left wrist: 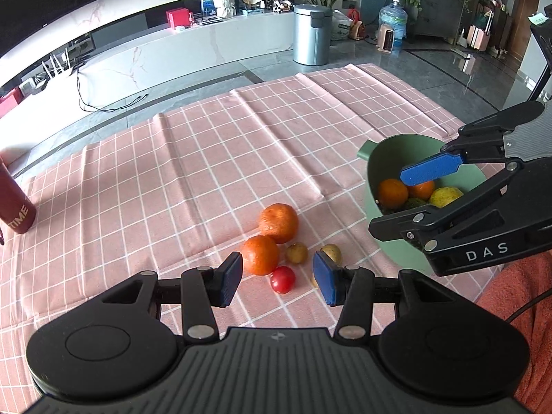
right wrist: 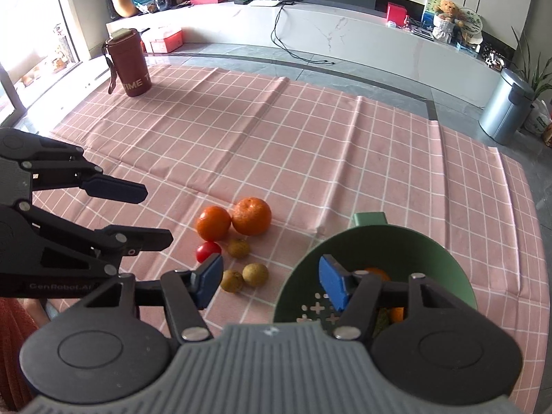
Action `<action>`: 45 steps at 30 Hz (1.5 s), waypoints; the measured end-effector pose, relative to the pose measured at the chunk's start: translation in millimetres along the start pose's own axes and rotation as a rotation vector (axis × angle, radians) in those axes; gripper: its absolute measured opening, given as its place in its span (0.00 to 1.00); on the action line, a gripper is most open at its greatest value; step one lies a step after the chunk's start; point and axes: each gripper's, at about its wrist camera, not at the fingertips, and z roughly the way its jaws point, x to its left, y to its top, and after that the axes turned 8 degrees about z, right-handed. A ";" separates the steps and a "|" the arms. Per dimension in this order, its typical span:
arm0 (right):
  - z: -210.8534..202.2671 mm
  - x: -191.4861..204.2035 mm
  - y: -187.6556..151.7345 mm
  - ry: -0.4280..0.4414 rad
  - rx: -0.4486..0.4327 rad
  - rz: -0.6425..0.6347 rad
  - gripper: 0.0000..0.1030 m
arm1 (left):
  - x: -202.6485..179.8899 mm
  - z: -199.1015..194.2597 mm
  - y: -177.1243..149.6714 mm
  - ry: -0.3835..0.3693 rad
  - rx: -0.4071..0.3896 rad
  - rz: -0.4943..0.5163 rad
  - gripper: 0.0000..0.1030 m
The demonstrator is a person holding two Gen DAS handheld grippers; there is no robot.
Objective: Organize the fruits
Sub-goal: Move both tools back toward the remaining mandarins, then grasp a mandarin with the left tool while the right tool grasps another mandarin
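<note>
Fruits on the checked cloth [right wrist: 310, 138]: two oranges [right wrist: 250, 216], one cherry tomato [right wrist: 208, 251], three small brown fruits [right wrist: 255, 274]. Your left gripper [left wrist: 278, 278] and right gripper [right wrist: 269, 283] are both spread, empty, right over the green bowl [right wrist: 448, 258].

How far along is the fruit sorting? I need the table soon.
Partly done: the green bowl already holds oranges and a yellow fruit. Nothing is in hand; left claw and right claw are both open. Left on the cloth: two oranges, a tomato, three small brown fruits.

The right tongs [right wrist: 270, 281] hide most of the fruit in the bowl [right wrist: 448, 252]; the bottle [left wrist: 13, 203] is cut off at the frame's edge.
</note>
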 end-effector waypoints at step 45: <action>114.8 -3.2 47.9 0.082 0.093 0.024 0.46 | 44.0 84.6 -23.0 -0.097 0.039 -0.175 0.42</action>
